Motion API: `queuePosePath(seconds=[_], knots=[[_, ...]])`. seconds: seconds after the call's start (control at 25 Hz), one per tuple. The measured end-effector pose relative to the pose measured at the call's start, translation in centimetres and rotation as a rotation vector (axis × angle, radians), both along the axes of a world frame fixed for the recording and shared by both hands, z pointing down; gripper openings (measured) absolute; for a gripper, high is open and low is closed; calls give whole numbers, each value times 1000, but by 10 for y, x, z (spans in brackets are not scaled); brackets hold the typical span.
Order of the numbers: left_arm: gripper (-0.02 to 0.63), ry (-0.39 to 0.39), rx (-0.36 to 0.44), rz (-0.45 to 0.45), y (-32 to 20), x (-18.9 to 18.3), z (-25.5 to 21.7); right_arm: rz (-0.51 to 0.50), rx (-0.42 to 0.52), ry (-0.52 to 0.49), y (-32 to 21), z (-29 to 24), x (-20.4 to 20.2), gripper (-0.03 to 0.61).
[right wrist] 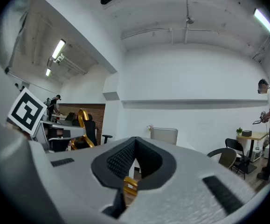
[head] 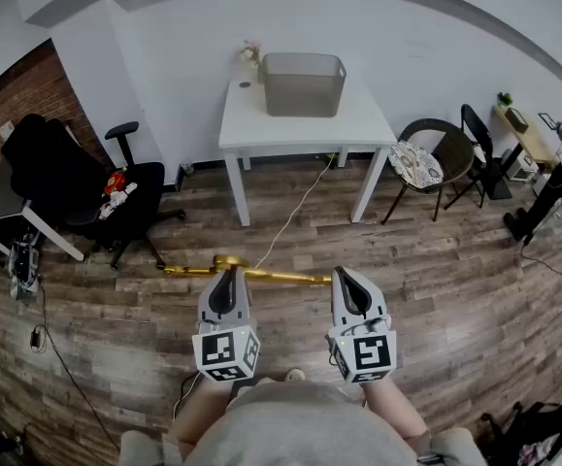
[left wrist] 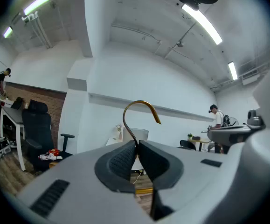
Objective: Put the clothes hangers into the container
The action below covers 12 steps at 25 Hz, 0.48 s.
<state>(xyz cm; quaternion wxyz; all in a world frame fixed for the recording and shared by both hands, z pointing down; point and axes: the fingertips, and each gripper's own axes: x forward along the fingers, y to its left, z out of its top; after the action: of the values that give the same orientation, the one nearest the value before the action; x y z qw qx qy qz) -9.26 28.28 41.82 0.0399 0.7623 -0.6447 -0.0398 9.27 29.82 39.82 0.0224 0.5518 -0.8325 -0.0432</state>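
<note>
A gold metal clothes hanger (head: 261,275) is held level above the wood floor between my two grippers. My left gripper (head: 225,272) is shut on the neck of its hook, and the hook (left wrist: 141,110) rises from between the pads in the left gripper view. My right gripper (head: 344,274) is shut on the hanger's other end; a gold piece (right wrist: 130,185) shows just under its closed jaws. The container, a grey bin (head: 304,83), stands on a white table (head: 358,129) straight ahead by the wall, and appears as the bin (right wrist: 164,135) in the right gripper view.
A black office chair (head: 115,202) with red and white items stands at the left beside a desk (head: 9,216). A round chair (head: 426,161) and a folding chair (head: 479,153) are right of the table. A white cable (head: 295,212) runs across the floor. A person (right wrist: 267,125) stands far right.
</note>
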Motion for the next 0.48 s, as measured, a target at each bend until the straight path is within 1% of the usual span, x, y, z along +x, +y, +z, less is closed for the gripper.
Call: queuePosePath(seconds=[0.24,0.48], knots=[[26,12,-2,-15,7,-8,-1,-28,-8,9,9,-5,-8,0],[26,32,0,-34,7,-8,-2,-37,0,8,6,-5,-4,0]])
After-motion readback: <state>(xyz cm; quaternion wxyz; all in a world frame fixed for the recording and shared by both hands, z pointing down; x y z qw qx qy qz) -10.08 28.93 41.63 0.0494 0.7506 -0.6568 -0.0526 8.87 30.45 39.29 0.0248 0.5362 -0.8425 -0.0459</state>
